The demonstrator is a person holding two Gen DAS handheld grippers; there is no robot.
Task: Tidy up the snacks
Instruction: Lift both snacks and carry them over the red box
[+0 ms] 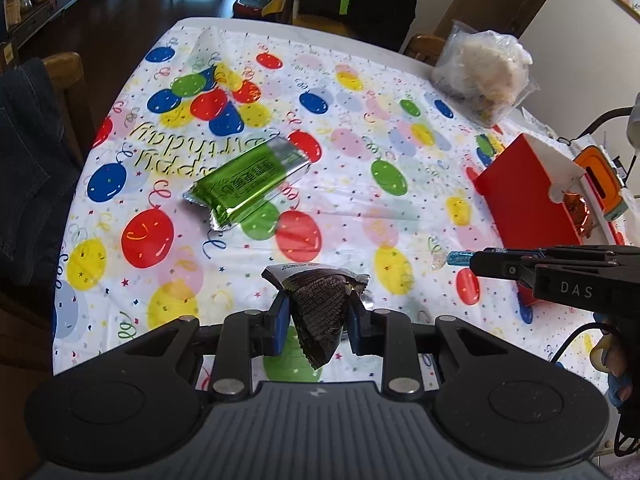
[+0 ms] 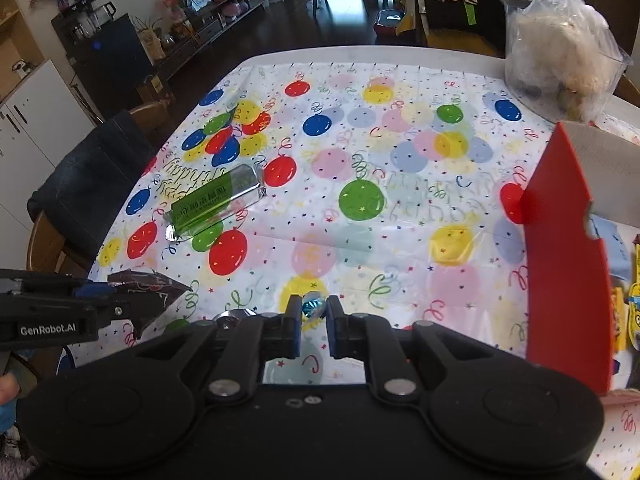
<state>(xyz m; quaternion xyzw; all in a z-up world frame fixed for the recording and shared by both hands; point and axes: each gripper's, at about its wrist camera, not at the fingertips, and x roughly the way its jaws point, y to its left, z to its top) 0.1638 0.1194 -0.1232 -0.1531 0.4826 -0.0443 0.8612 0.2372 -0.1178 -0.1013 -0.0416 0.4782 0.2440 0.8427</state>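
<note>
My left gripper [image 1: 316,312] is shut on a dark brown snack packet [image 1: 318,312], lifted off the balloon tablecloth; the right wrist view shows that same packet [image 2: 148,284] at the far left. My right gripper [image 2: 313,308] is shut on a small blue-wrapped candy [image 2: 312,306]; seen from the left wrist, the candy [image 1: 458,258] sticks out of its fingertips. A green foil snack bar [image 1: 248,182] lies flat on the cloth, left of centre, the same bar [image 2: 216,202] in the right view. A red cardboard box [image 1: 524,196] stands open at the right, its red wall [image 2: 564,248] close to my right gripper.
A clear bag of pale fluffy snacks [image 1: 484,72] sits at the far right corner of the table [image 1: 280,28]. An orange item [image 1: 600,176] lies beyond the box. Yellow packets [image 2: 636,312] lie inside the box. A chair draped with dark denim [image 1: 28,152] stands at the left edge.
</note>
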